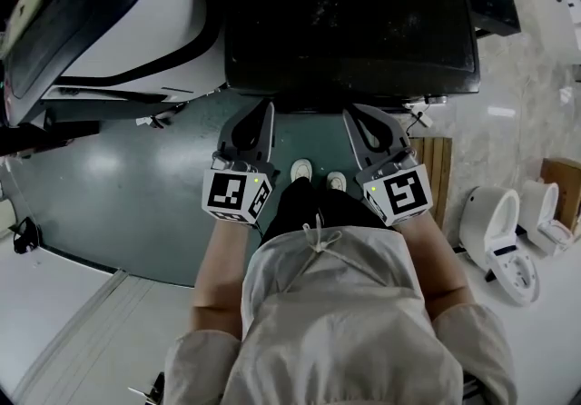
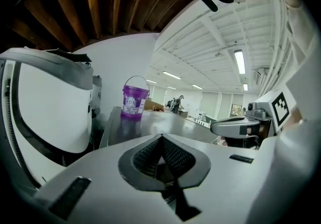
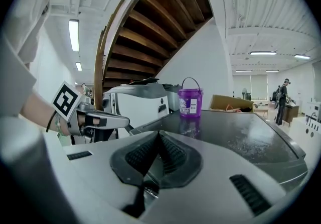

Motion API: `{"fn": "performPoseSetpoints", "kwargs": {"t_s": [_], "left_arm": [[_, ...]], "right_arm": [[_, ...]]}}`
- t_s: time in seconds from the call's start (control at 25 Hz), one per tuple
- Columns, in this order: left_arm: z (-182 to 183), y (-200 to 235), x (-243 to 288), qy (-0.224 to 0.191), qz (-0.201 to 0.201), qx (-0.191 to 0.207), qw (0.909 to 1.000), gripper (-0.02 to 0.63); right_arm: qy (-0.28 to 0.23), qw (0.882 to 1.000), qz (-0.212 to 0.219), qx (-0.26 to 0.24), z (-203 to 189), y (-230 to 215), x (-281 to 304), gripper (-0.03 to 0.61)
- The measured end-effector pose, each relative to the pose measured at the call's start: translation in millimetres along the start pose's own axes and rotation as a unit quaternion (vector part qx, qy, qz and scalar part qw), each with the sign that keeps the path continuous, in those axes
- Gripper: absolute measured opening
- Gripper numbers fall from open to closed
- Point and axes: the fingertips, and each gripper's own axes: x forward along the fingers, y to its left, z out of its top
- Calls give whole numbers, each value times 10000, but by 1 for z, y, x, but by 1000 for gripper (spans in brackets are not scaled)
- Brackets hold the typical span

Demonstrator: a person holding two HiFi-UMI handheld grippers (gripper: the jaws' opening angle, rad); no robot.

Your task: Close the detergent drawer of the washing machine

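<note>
1. Both left claw (image 1: 261, 111) and right claw (image 1: 352, 113) are pinched together, empty, at the washing machine's (image 1: 349, 22) front edge.
2. Detergent drawer — unseen below that edge; probably light, stiff plastic — push its face squarely.

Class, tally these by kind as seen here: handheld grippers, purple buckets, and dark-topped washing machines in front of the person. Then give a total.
Grippers: 2 (left gripper, right gripper)
Purple bucket: 1
Washing machine: 1
Total: 4
</note>
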Motion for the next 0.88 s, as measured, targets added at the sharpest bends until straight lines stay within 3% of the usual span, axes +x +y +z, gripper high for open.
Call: {"fn": "performPoseSetpoints", "kwargs": {"t_s": [0.36,0.72,0.88], "left_arm": [[89,-38,-31,-489,-332,693,9958,18],[128,-73,-52,-785,-643,1178,9878,18],[138,-84,-60,-911,-717,1152,9866,18]], "right_arm": [[-469,9986,-20,-259,63,-1,-38,5],[-933,9934,-520,-421,102,-10,-78,3],[-954,9928,-501,-525,110,-8,-90,3]]}}
